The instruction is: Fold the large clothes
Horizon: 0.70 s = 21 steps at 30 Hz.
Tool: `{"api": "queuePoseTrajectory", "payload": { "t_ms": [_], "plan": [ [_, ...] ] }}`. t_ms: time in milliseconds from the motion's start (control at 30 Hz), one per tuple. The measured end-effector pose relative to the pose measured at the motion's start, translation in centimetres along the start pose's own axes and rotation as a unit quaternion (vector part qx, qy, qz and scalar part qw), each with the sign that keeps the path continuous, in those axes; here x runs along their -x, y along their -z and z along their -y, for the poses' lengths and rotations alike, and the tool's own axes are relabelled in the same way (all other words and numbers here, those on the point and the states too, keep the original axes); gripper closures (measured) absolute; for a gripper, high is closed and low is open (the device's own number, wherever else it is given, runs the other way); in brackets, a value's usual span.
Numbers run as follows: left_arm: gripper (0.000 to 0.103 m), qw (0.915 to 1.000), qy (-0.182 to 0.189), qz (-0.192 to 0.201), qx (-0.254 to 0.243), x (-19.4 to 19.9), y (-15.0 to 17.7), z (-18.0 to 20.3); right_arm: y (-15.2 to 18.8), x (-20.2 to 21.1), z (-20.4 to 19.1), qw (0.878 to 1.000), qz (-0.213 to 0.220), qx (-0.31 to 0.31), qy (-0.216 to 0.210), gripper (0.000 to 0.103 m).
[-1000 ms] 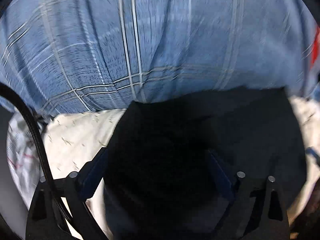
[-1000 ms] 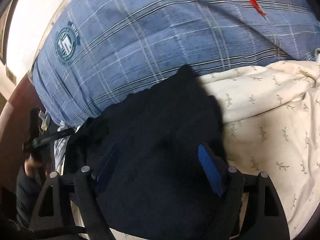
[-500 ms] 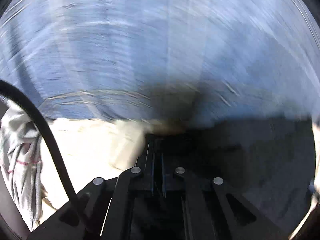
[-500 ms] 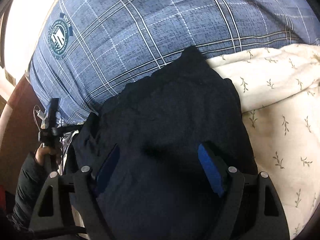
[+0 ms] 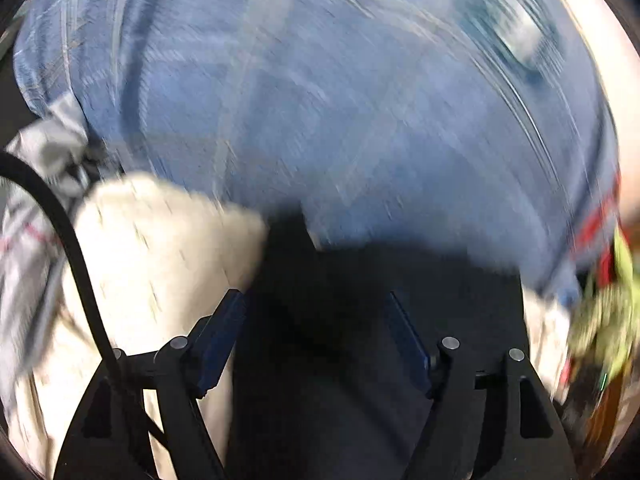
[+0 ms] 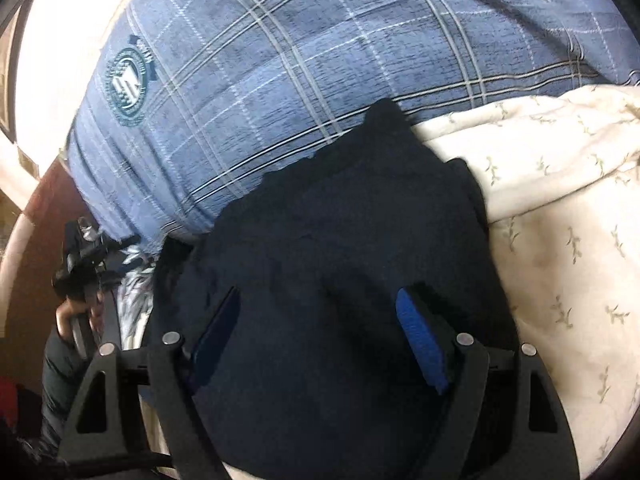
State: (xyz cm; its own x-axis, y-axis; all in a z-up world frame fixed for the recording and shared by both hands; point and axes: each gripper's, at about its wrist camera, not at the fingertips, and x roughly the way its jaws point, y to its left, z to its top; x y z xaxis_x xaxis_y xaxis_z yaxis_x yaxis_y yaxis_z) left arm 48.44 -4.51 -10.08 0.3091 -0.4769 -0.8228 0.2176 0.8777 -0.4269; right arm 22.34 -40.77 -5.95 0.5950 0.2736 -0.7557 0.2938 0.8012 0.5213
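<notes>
A dark navy garment (image 6: 328, 248) lies folded on cream bedding, its far corner against a blue plaid cover. My right gripper (image 6: 316, 332) is open, its blue pads just above the garment, holding nothing. In the blurred left wrist view the same dark garment (image 5: 360, 320) fills the lower middle, and my left gripper (image 5: 316, 332) is open over it with nothing between its fingers. My left gripper and the hand that holds it also show at the left edge of the right wrist view (image 6: 80, 264).
A blue plaid cover (image 6: 320, 60) with a round teal emblem (image 6: 128, 88) spans the back. Cream leaf-print bedding (image 6: 560, 240) lies to the right, and to the left in the left wrist view (image 5: 160, 260). A grey striped cloth (image 5: 28, 248) and a green and red item (image 5: 608, 300) sit at the edges.
My left gripper was shut half a second ago and is open now, and it has swung so the view is blurred. My right gripper stayed open and edged closer over the garment.
</notes>
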Motion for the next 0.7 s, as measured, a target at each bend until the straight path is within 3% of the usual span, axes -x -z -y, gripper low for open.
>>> {"api": "queuePoseTrajectory", "payload": {
  "t_ms": [100,133,200,233,267,300,367,467,567,700],
  "plan": [
    [0.029,0.9989,0.016,-0.034,-0.027,-0.4,4.9,1.3,0.7,-0.8,-0.7,0.998,-0.023,0.044,0.041,0.023],
    [0.029,0.9989,0.005,-0.037,-0.029,-0.4,6.4,1.8,0.8,-1.2,-0.6,0.995,-0.026,0.058,0.080,0.029],
    [0.029,0.9981,-0.036,-0.035,-0.035,-0.9,8.0,1.5,0.8,-2.5,0.8,0.974,-0.035,0.087,0.206,0.041],
    [0.029,0.9971,-0.058,-0.032,-0.036,-1.3,8.3,1.2,0.7,-2.9,2.1,0.967,-0.038,0.084,0.236,0.042],
    [0.028,0.9961,-0.075,-0.030,-0.036,-1.3,8.4,0.6,0.3,-2.7,3.9,0.970,-0.037,0.053,0.234,0.041],
    [0.026,0.9960,-0.082,-0.026,-0.025,-0.9,8.9,0.2,-0.3,-1.8,5.1,0.978,-0.030,0.008,0.205,0.042],
    [0.025,0.9970,-0.076,-0.016,0.006,0.1,9.6,-0.7,-1.4,-0.1,4.8,0.983,0.001,-0.014,0.186,0.046],
    [0.025,0.9982,-0.054,0.006,0.025,1.7,11.0,-0.8,-3.3,0.6,0.7,0.990,0.028,0.028,0.135,0.049],
    [0.023,0.9993,-0.025,0.023,0.011,2.3,11.2,1.4,-5.0,-2.3,-3.1,0.992,0.020,0.064,0.109,0.049],
    [0.022,0.9977,-0.061,0.010,-0.027,0.5,11.8,3.0,-7.2,-8.7,-4.7,0.989,-0.016,0.079,0.121,0.051]
  ]
}}
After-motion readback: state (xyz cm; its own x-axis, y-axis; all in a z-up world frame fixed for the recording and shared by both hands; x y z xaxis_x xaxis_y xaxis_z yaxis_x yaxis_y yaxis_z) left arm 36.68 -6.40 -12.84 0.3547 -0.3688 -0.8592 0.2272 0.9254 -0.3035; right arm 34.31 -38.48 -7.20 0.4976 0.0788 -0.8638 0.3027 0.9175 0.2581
